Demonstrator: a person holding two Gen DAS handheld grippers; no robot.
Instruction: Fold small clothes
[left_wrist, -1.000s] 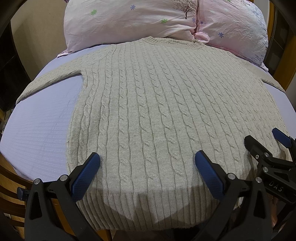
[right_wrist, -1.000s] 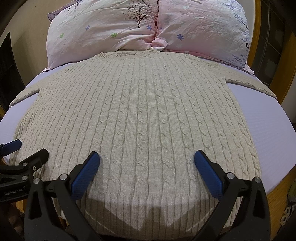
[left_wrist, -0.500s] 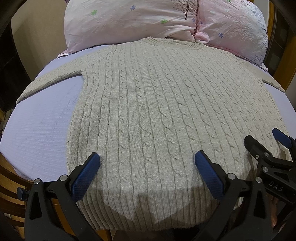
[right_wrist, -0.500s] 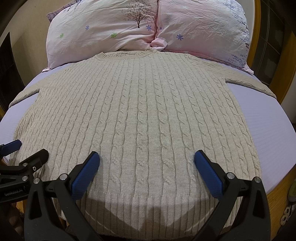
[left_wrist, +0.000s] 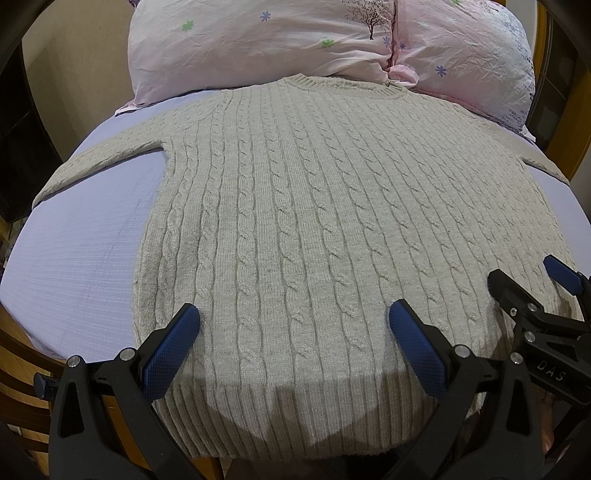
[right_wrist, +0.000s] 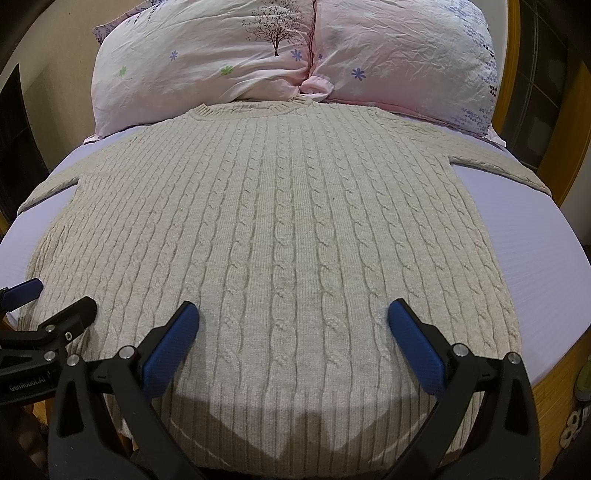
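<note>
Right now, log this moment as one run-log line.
stage: pre-fold | sweater: flat on bed, sleeves out | left gripper: open, above hem | right gripper: open, above hem

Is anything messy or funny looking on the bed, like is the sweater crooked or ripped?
Nothing stands out. The sweater lies flat and straight on the bed sheet, sleeves spread out to both sides, collar by the pink pillows. No rips or bunches show. Both tongs, left and right, are open above the hem.
</note>
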